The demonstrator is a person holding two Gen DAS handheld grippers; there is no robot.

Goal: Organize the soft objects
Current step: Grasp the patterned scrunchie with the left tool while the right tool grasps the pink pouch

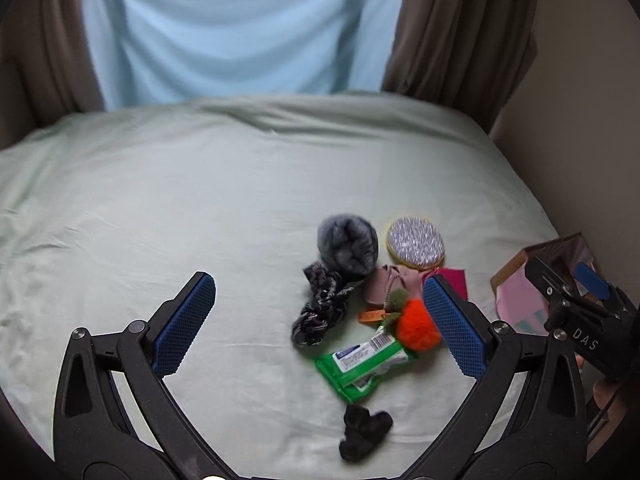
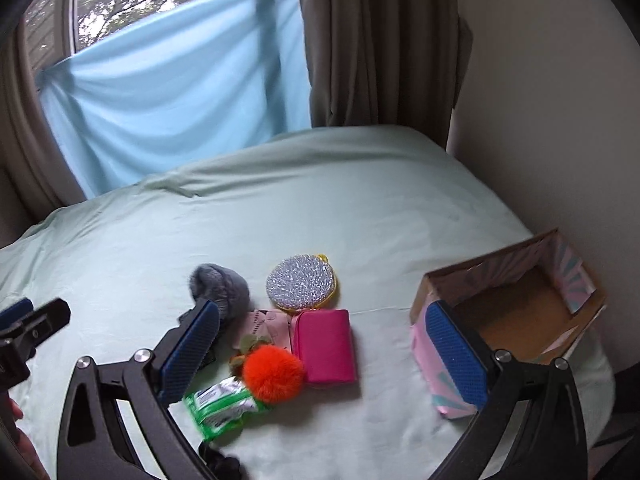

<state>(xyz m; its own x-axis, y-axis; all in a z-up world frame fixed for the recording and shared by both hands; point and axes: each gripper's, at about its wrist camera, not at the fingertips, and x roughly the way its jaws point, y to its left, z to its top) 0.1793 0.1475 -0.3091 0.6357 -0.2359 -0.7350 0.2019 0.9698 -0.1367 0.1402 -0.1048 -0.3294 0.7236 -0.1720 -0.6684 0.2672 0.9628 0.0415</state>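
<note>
A pile of soft objects lies on the pale green bed (image 1: 200,200): a grey fuzzy ball (image 1: 348,246) (image 2: 222,286), a silver round scrubber (image 1: 415,242) (image 2: 301,282), a dark patterned scrunchie (image 1: 320,310), an orange pompom (image 1: 418,326) (image 2: 273,374), a green wipes pack (image 1: 362,362) (image 2: 218,404), a pink pouch (image 2: 325,346), a dusty pink cloth (image 1: 386,284) (image 2: 266,326), and a small black cloth (image 1: 364,432). My left gripper (image 1: 320,326) is open above the pile and empty. My right gripper (image 2: 324,360) is open above the pile and empty.
An open cardboard box (image 2: 508,320) with pink patterned sides stands at the right by the wall; it also shows in the left wrist view (image 1: 520,296). A blue cloth (image 2: 172,92) and brown curtains (image 2: 376,40) hang behind the bed.
</note>
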